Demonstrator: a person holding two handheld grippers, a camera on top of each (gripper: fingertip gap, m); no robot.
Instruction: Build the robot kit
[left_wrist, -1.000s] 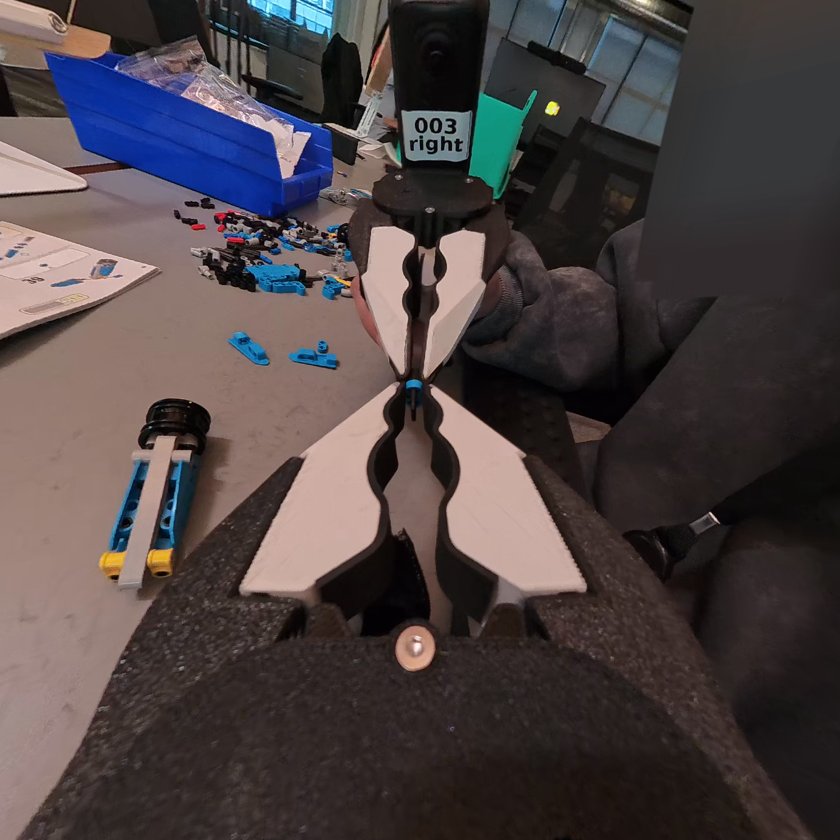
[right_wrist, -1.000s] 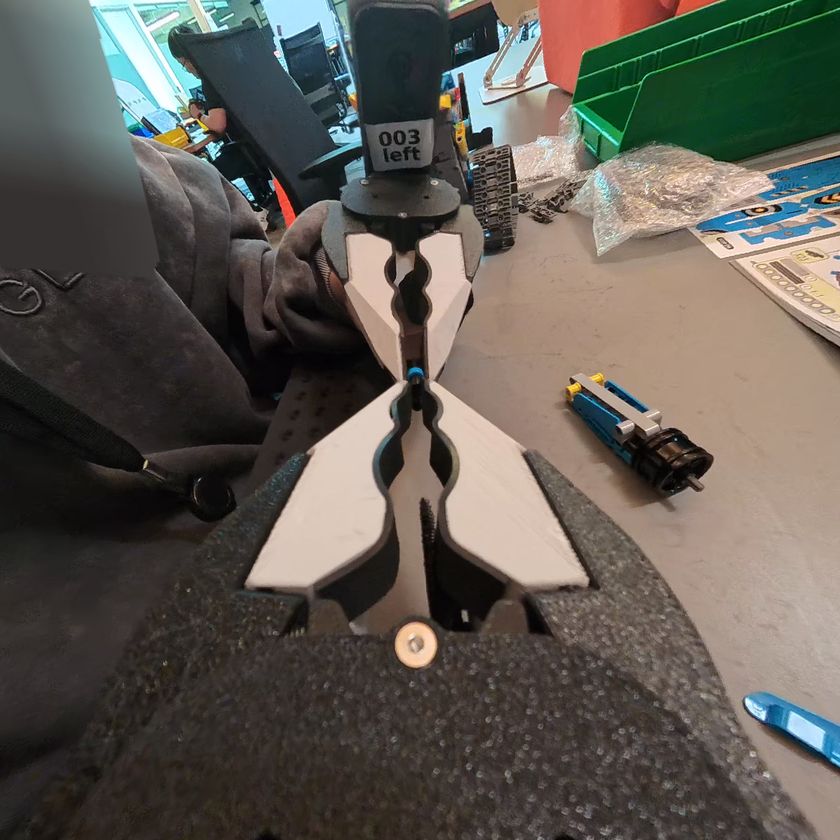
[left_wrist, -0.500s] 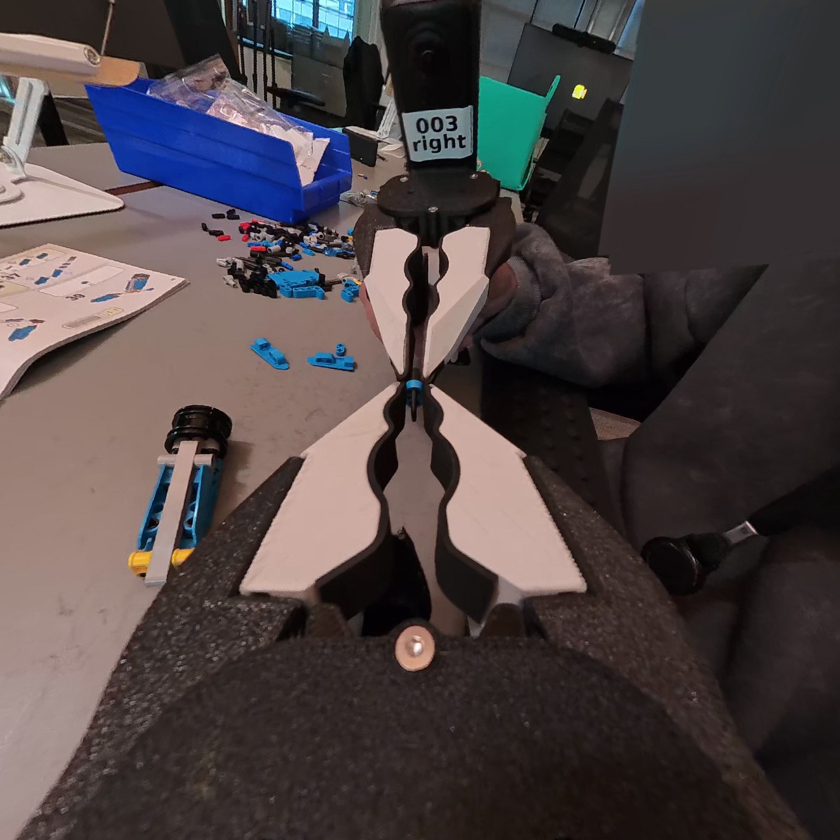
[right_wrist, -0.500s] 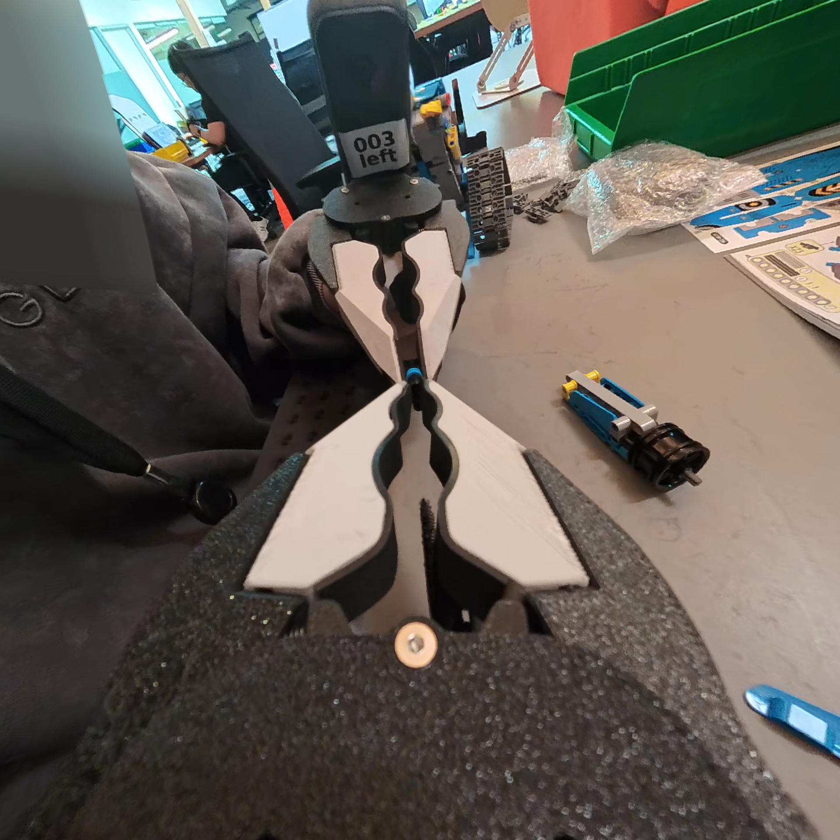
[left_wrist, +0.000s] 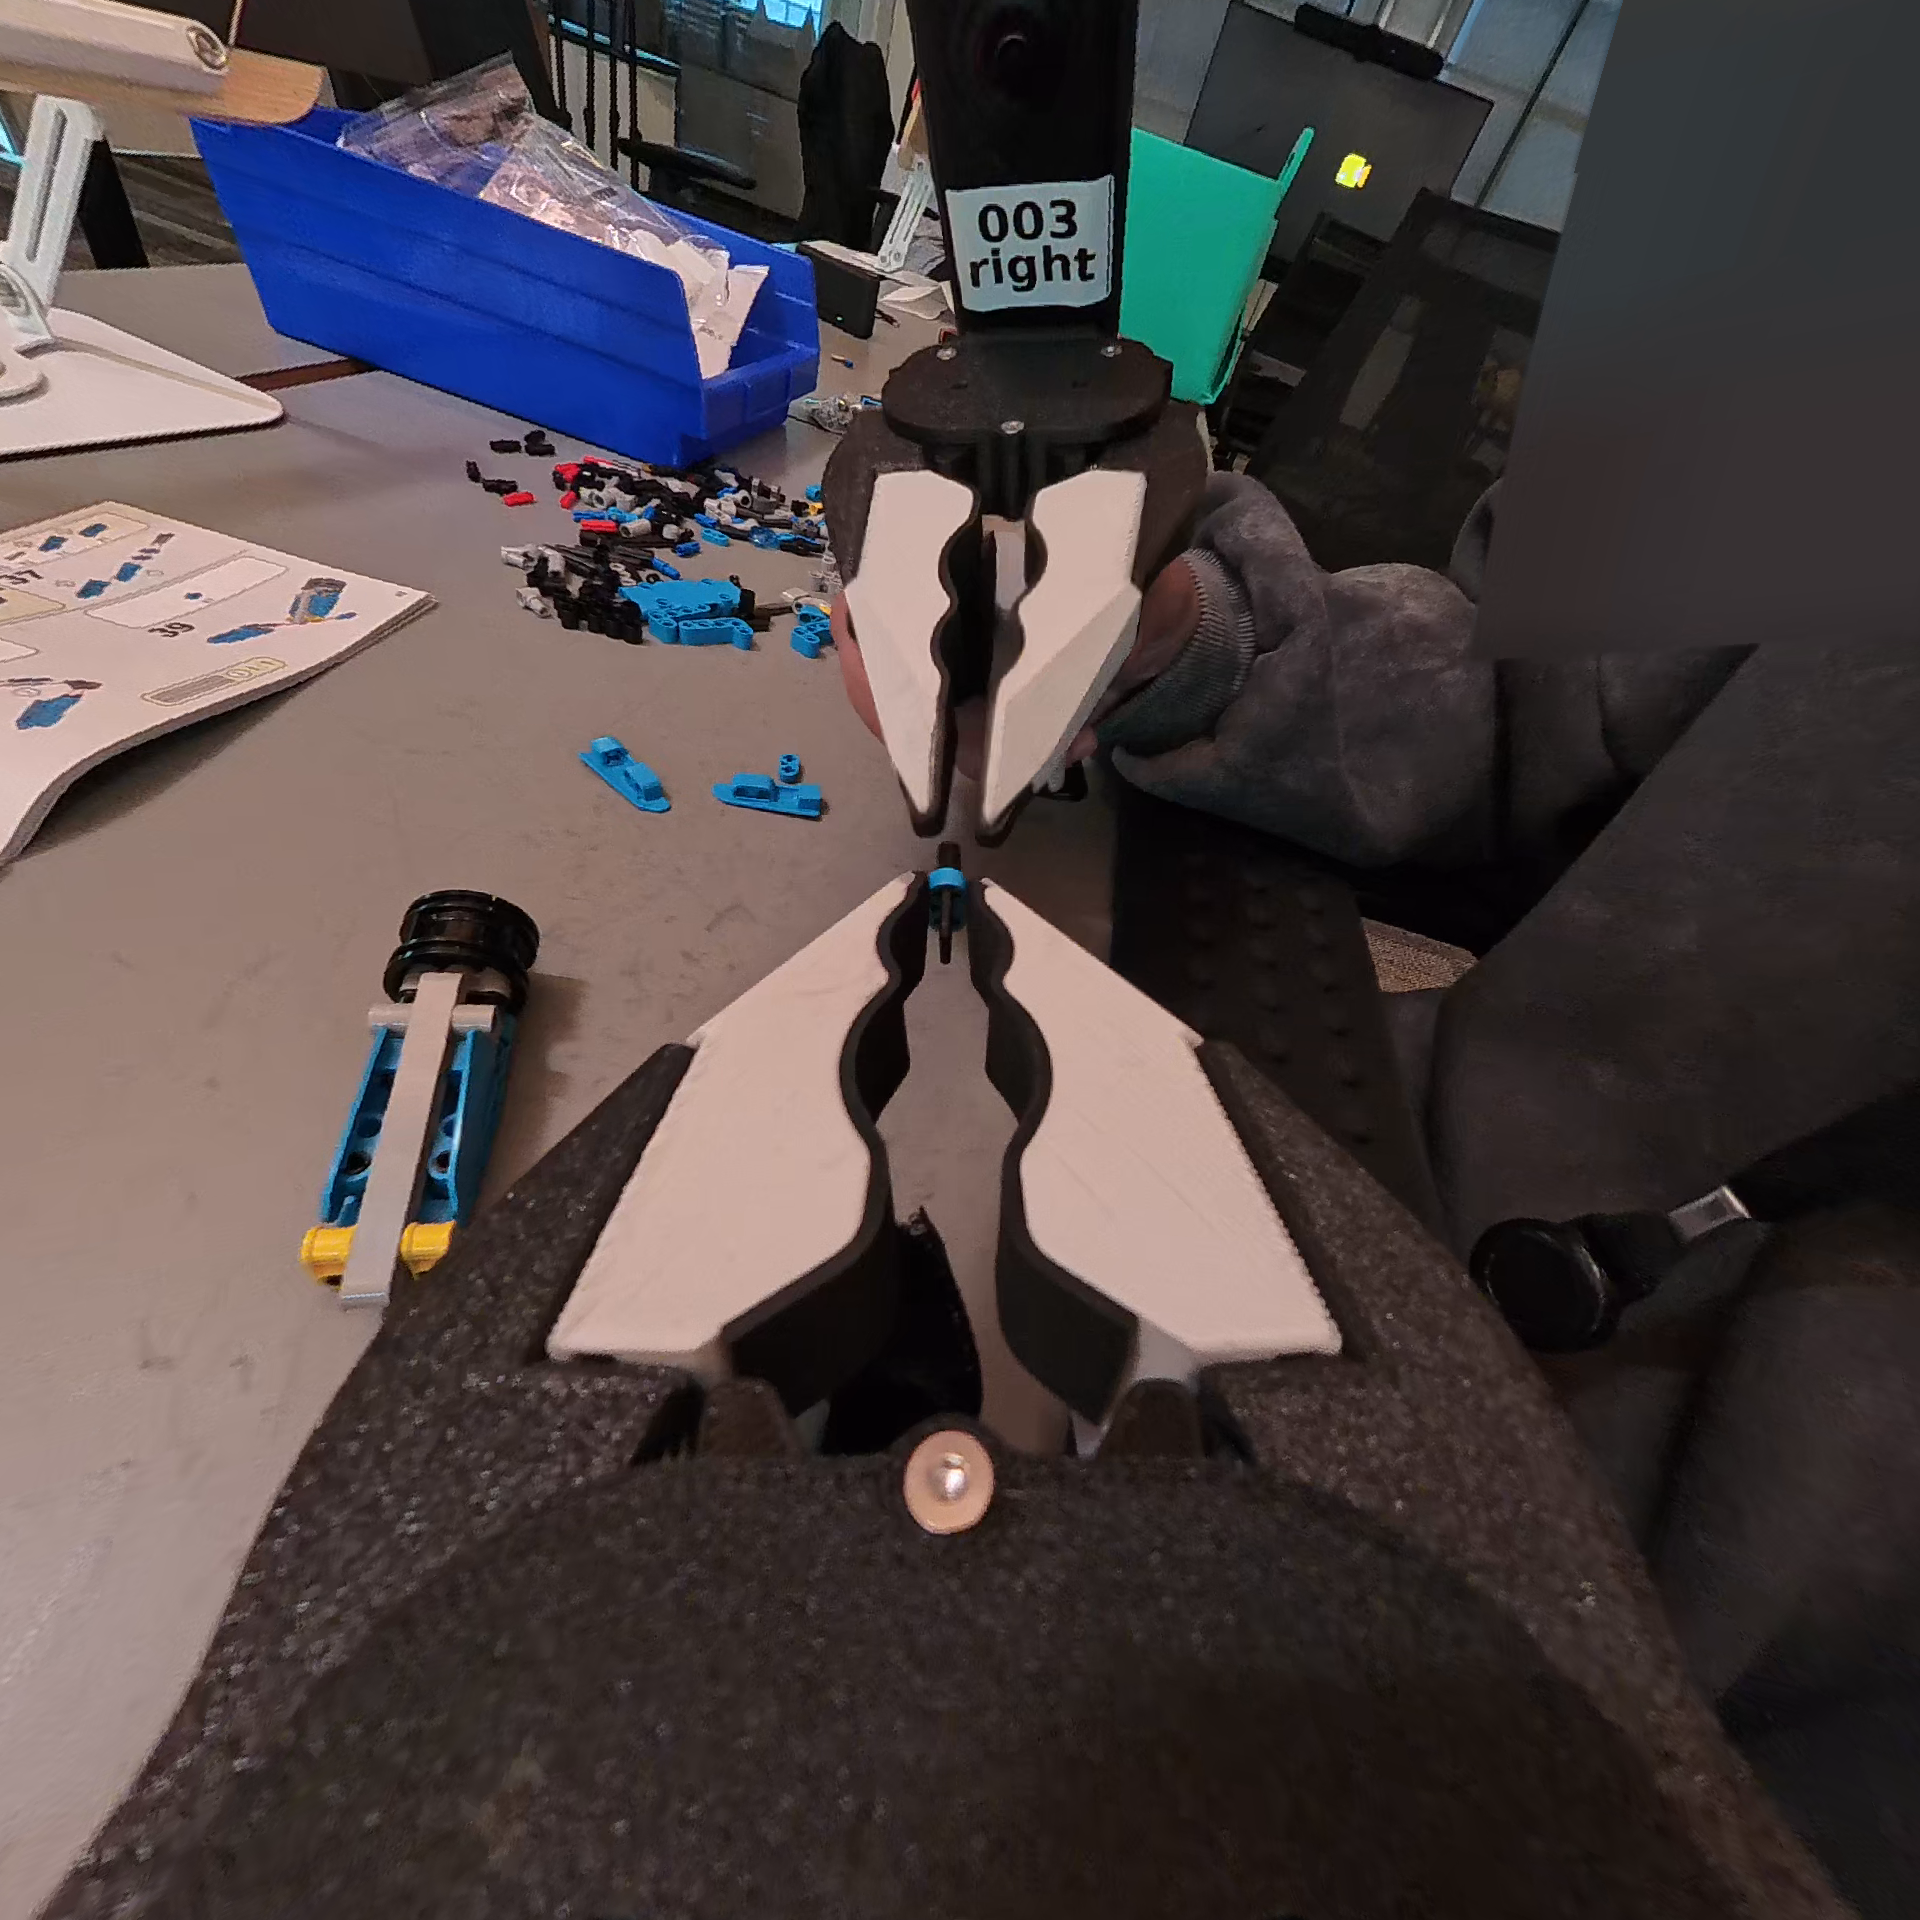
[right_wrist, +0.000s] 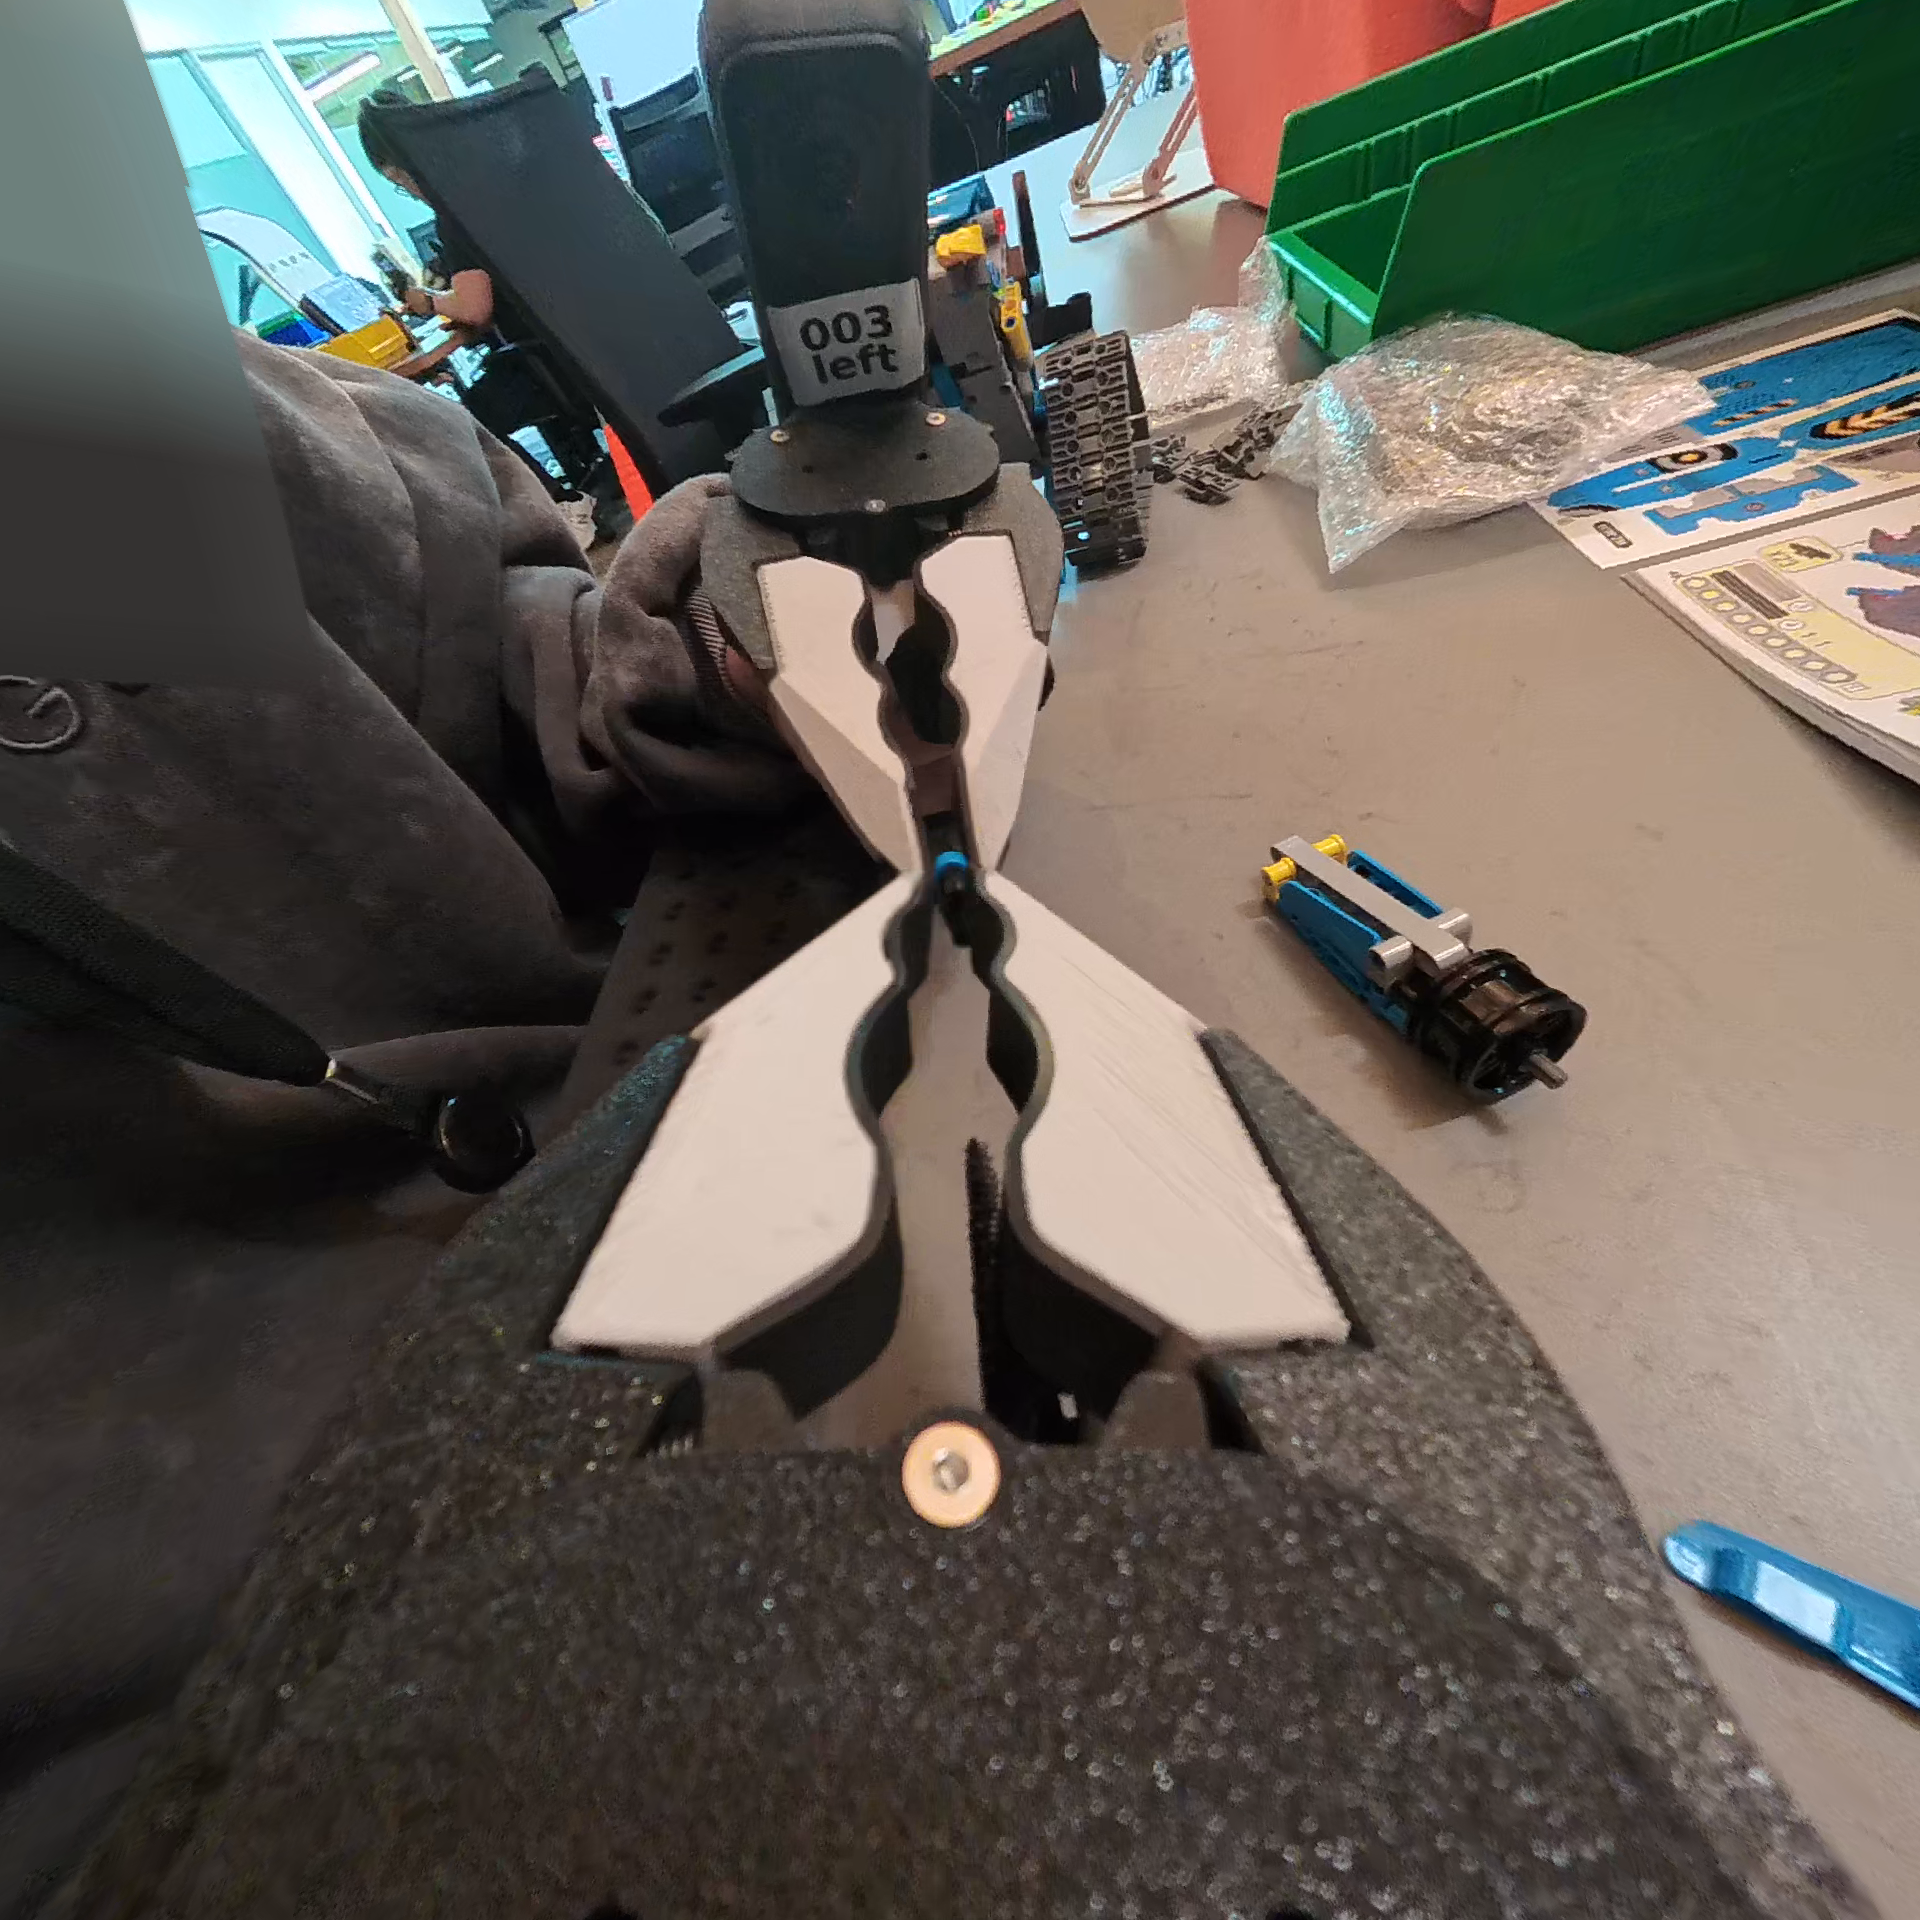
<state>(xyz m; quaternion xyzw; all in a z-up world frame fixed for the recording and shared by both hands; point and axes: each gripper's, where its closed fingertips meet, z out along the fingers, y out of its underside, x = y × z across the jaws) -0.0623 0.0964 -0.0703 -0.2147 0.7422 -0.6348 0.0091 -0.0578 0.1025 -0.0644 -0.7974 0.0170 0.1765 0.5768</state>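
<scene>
The left gripper (left_wrist: 948, 896) is clenched on a small blue pin (left_wrist: 947, 885) with a black shaft, held at the fingertips above the near edge of the grey table (left_wrist: 208, 935). The right gripper (left_wrist: 958, 826) faces it tip to tip. Its jaws stand slightly parted, and in the left wrist view a narrow gap separates its tips from the pin. In the right wrist view the pin (right_wrist: 950, 868) sits just at the right gripper's (right_wrist: 948, 891) tips; contact cannot be determined.

A blue beam assembly (left_wrist: 421, 1091) with a grey bar, yellow pegs and a black wheel hub lies on the table to the left of the left gripper. Farther off are two loose blue parts (left_wrist: 623, 771), a pile of small parts (left_wrist: 665, 561), an open booklet (left_wrist: 156, 634) and a blue bin (left_wrist: 499, 291) holding plastic bags. The right wrist view also shows green bins (right_wrist: 1600, 187), a crumpled bag (right_wrist: 1455, 426) and a tracked model (right_wrist: 1091, 447).
</scene>
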